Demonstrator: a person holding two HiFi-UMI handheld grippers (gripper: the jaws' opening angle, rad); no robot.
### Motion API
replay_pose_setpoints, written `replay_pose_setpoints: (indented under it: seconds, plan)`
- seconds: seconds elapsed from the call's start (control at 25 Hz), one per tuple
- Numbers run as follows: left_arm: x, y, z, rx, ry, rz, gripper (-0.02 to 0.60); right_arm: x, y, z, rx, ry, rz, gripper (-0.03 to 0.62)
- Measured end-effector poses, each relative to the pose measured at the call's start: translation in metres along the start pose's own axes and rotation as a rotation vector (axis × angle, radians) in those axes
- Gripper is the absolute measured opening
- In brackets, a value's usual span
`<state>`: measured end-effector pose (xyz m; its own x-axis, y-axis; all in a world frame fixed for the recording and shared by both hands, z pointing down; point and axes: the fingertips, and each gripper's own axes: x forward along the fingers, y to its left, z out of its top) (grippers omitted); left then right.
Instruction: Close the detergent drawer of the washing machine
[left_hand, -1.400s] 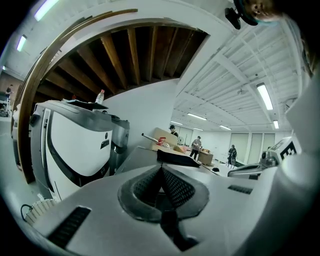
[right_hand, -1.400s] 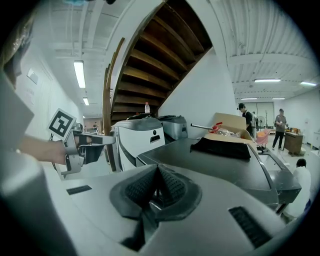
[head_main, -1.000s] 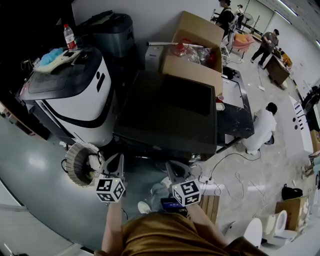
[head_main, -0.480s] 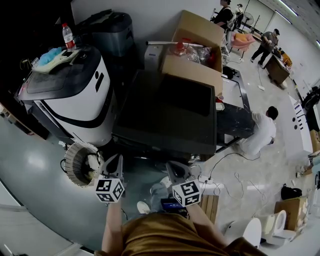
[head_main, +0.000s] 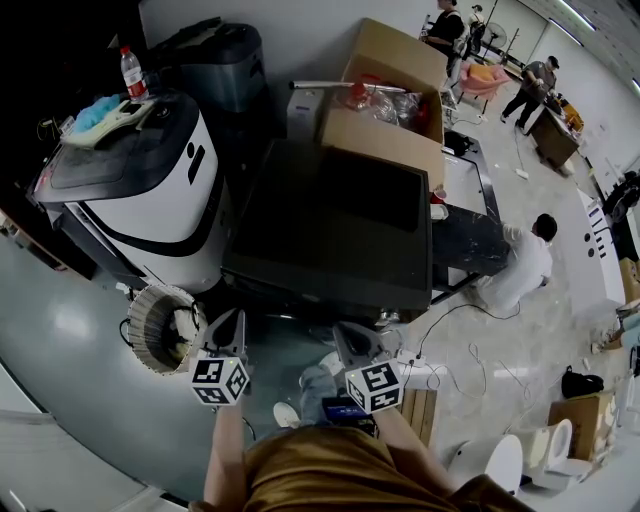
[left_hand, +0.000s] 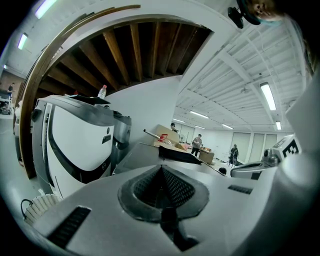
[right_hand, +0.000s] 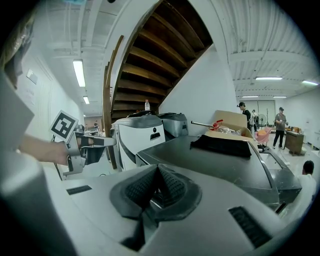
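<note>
- The dark washing machine (head_main: 330, 225) stands beside a white machine (head_main: 150, 190), with a cardboard box (head_main: 385, 115) at its far side. Its front faces the person and the long side of its top runs left to right.
- The detergent drawer cannot be made out in any view.
- The left tool (head_main: 232, 322) and right tool (head_main: 352, 338) hover near that front, both pinched closed on nothing.
- Compared with a second ago, both tools are in the same spots; only the view has shifted slightly.

head view: high, steeply down
left gripper view: low, facing forward, close
right gripper view: same
shared: dark machine (head_main: 330, 225), box (head_main: 385, 100)
</note>
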<state>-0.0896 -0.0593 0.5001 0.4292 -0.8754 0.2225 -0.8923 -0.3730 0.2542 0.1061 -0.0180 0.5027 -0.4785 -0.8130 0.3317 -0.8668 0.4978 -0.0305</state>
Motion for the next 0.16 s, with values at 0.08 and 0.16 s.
replay_pose_setpoints:
  seconds: [0.08, 0.16]
  plan:
    - [0.0004, 0.0007, -0.0007, 0.0, 0.001, 0.001, 0.025, 0.0009, 0.0001, -0.0001, 0.0, 0.0, 0.0, 0.012]
    - [0.0006, 0.0012, -0.0011, 0.0, 0.002, 0.002, 0.025, 0.0016, 0.0004, -0.0002, 0.001, -0.001, 0.0, 0.012]
